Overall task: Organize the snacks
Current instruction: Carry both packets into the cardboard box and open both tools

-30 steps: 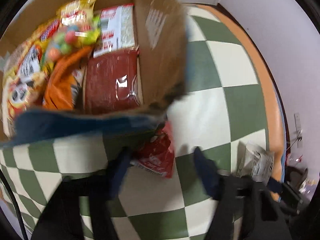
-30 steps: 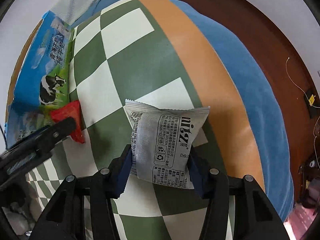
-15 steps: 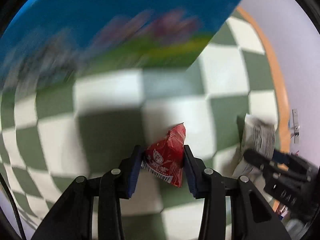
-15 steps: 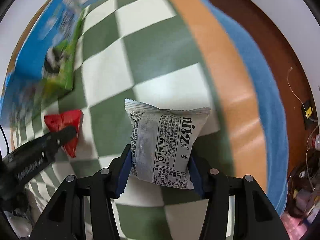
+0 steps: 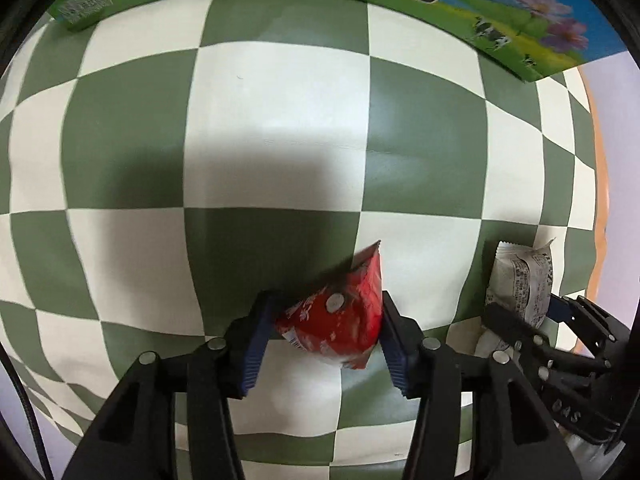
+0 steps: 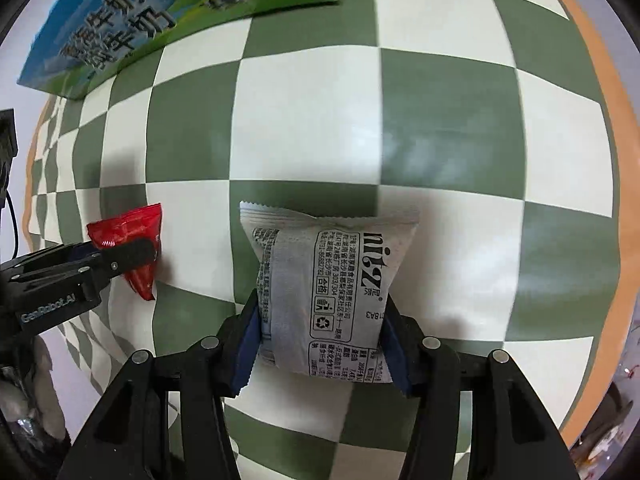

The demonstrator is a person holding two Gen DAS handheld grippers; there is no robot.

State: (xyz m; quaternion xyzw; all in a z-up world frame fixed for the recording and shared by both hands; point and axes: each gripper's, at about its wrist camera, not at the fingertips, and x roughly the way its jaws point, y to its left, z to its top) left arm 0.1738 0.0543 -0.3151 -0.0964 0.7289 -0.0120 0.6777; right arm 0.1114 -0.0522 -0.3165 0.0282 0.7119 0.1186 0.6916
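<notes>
Both grippers loaded over checkered cloth (image 5: 280,128).
Left gripper (image 5: 326,338) pinches red packet (image 5: 340,320); right gripper (image 6: 320,344) clamps grey packet (image 6: 324,284).

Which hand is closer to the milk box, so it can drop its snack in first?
Hard to call, maybe the left. Both grippers hold a snack: the left gripper grips the red packet, the right gripper the grey packet. The milk box lies ahead of both.

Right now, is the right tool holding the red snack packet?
No, the right tool grips the grey packet; the red packet sits in the left tool.
</notes>
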